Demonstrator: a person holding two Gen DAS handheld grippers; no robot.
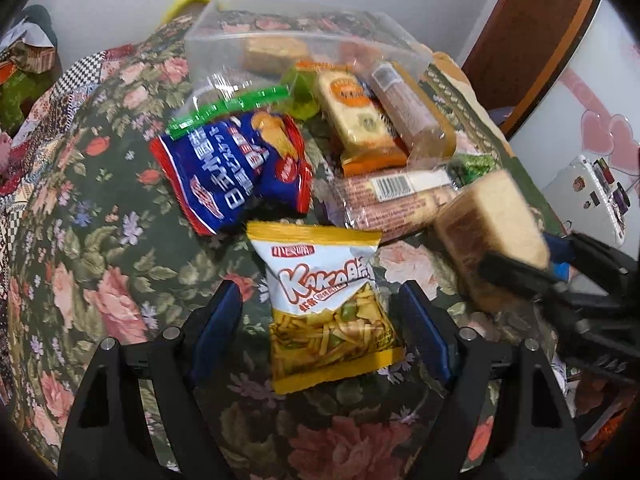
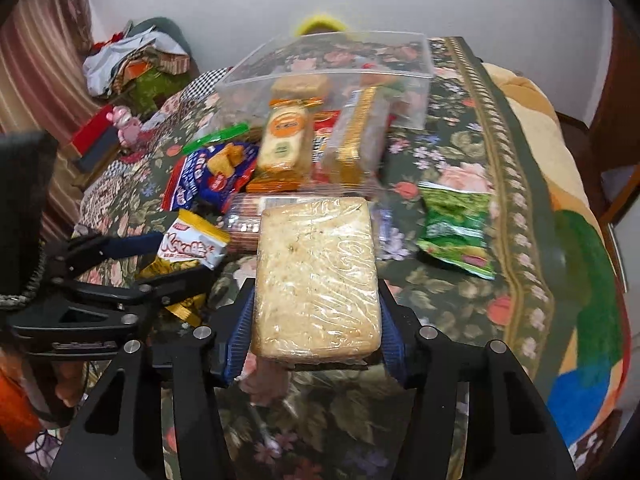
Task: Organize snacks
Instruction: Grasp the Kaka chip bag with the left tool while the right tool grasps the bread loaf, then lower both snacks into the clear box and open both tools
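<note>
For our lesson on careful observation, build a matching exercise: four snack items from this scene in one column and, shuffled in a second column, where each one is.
Items
1. Wrapped toast slab
2. Kaka packet
3. Green packet
4. Orange-label cracker pack

Places
A. Leaning out of the clear box
B. Clamped in the right gripper
C. Between the open left gripper's fingers
D. Alone on the floral cloth

Pairs: 1-B, 2-C, 3-D, 4-A

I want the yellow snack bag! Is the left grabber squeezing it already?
No, the left gripper is open, its blue fingers standing apart on either side of the yellow snack bag, which lies on the floral cloth.
</note>
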